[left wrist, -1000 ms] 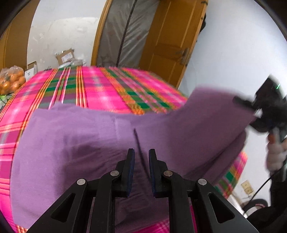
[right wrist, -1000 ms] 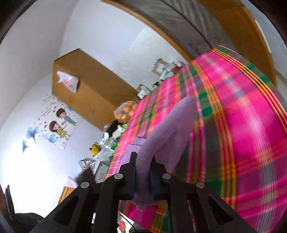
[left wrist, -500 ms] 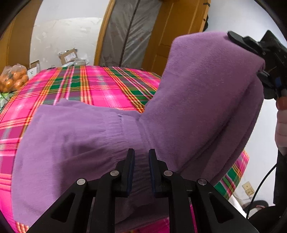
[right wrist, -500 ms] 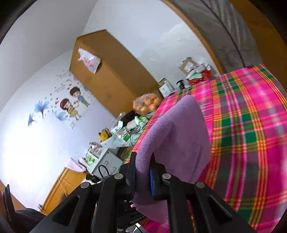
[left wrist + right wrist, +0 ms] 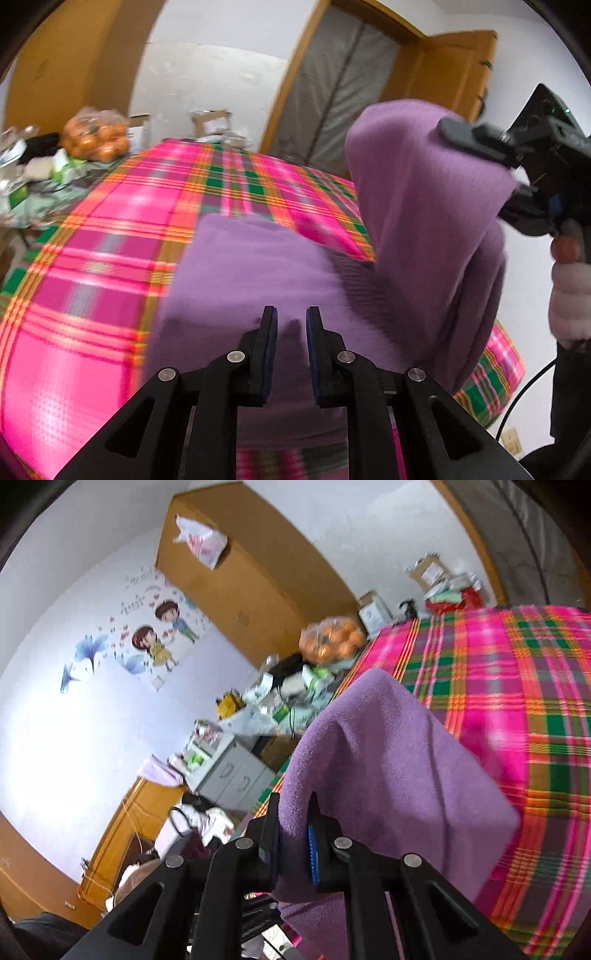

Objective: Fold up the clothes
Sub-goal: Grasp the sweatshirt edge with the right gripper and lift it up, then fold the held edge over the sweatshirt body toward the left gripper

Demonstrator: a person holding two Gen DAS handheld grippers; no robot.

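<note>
Since half a second, I am carrying the soft purple fleece garment (image 5: 424,206) higher with my right gripper (image 5: 293,834) clamped on it, while my left gripper (image 5: 291,332) is hovering slightly parted; next, laying this flap over the flat part, lower centre.

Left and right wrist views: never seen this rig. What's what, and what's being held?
No robot here: a person holds one two-finger gripper in each hand, each carrying a fisheye camera looking along its fingers. The left view shows the left gripper, fingers slightly apart, over a purple garment lying on a pink plaid cloth; whether it pinches fabric is unclear. The right gripper appears there too, lifting one end of the garment. The right view shows its own fingers clamped on that fabric.
</note>
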